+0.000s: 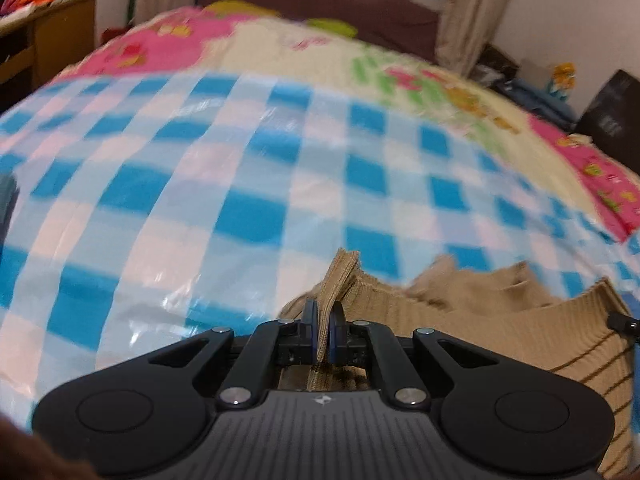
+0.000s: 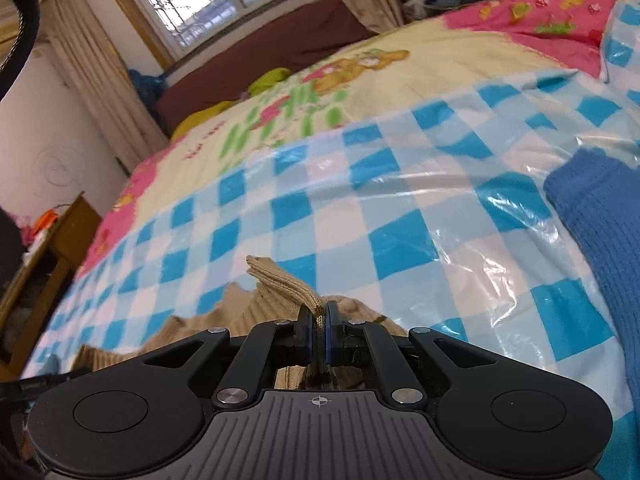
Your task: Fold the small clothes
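Note:
A tan ribbed knit garment [image 1: 500,332] with dark stripes lies low over a blue-and-white checked plastic sheet [image 1: 200,184] on a bed. My left gripper [image 1: 323,320] is shut on a bunched edge of it, which sticks up between the jaws. In the right wrist view the same tan garment [image 2: 276,292] spreads to the left, and my right gripper [image 2: 318,322] is shut on another edge of it. A blue knit garment [image 2: 600,232] lies on the sheet to the right of my right gripper.
A floral bedspread [image 1: 304,52] in pink and cream covers the bed beyond the sheet. A wooden desk [image 1: 48,36] stands at the far left. A dark headboard [image 2: 260,60], curtains and a window are at the back. Boxes and folded blue cloth [image 1: 536,92] sit at the far right.

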Demonstrator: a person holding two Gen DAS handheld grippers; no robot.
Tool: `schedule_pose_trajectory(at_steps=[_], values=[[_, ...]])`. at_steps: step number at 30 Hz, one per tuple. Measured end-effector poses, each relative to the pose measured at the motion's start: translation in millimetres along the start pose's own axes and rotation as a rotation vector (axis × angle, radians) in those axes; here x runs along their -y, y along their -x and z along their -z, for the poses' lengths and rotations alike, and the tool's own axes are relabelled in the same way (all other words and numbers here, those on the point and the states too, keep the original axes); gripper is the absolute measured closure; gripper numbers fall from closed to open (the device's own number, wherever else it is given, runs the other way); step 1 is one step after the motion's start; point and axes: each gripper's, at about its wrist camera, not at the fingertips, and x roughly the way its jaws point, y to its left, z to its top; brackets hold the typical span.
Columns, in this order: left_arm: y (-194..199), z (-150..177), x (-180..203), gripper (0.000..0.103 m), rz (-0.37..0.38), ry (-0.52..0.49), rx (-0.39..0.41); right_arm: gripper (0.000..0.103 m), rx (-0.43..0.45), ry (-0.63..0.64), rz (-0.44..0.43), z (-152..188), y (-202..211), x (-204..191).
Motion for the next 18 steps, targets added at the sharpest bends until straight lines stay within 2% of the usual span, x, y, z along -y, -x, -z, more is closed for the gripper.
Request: schedule_pose_trajectory(at_steps=[3,5,9,14,18], values=[[-10.7,13.2,-8.6,0.091,-0.017,0.006,-0.024,0.098,-0.052,0.05,0.064,12.8,-19.8,0.4],[-9.3,18.1,-9.3,0.09,-0.017,-0.008,-0.013,0.097,-0.097,0.053,0.086,21.5,-30.6,4.3],[-1.6,15.5,-10.3,0.089,-0.011,-0.001,0.001,0.09,-0.085,0.036,0.078,23.1,-28.0,6.9],[23.3,14.7,-17.6,0.088,0.009,0.028,0.039,0.09,-0.047,0.029,0.024,15.7,6.6,3.8],[56.0,25.9,-23.7,0.087,0.023,0.033,0.063,0.089,-0.053,0.078,-0.002,29.7,51.8,0.5]])
